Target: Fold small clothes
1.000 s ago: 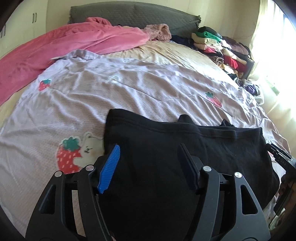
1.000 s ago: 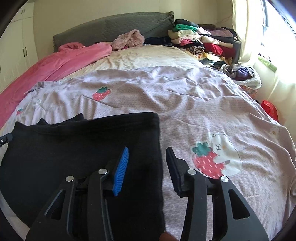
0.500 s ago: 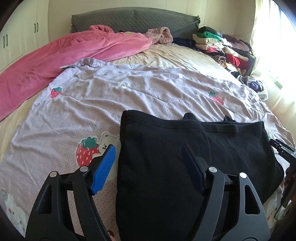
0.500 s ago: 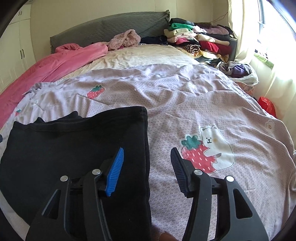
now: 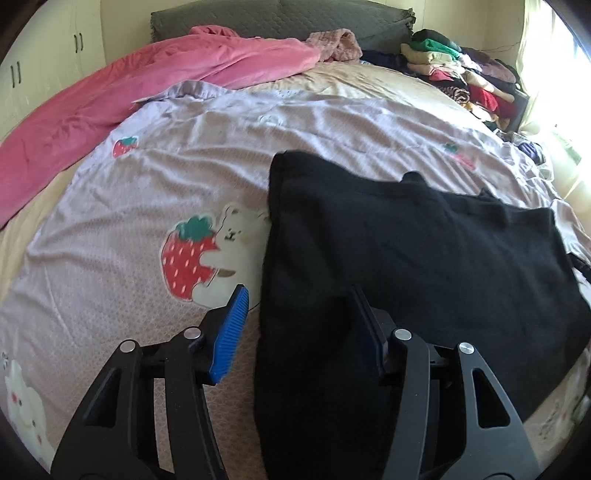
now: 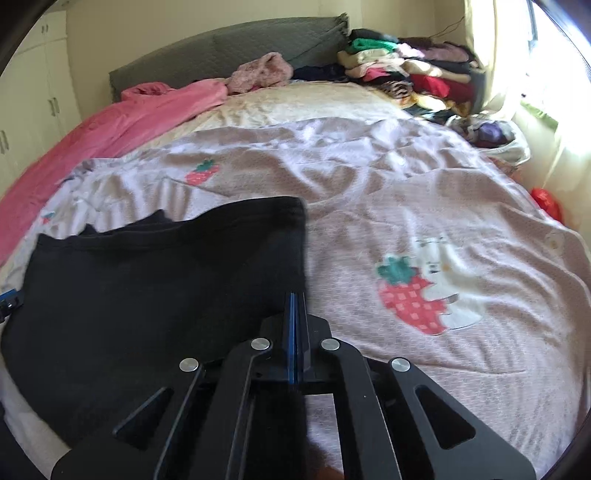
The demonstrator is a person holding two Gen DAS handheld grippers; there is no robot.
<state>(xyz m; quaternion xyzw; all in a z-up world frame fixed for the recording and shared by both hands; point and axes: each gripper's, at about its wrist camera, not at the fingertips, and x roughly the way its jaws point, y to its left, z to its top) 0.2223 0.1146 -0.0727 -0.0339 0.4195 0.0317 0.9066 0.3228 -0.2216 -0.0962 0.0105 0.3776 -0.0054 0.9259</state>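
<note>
A flat black knit garment lies on the lilac strawberry-print bedspread at the bed's near edge. Behind it, to the left, a pink plush blanket runs toward the grey quilted headboard. A pile of mixed folded clothes sits far right.

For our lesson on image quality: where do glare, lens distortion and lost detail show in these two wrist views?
Left wrist view: window glare burns out the upper right; the fisheye bows the bed; the black garment reads as a flat dark mass. Right wrist view: the window again washes out the right edge, the quilt looks slightly soft, corners fall to black vignette.
</note>
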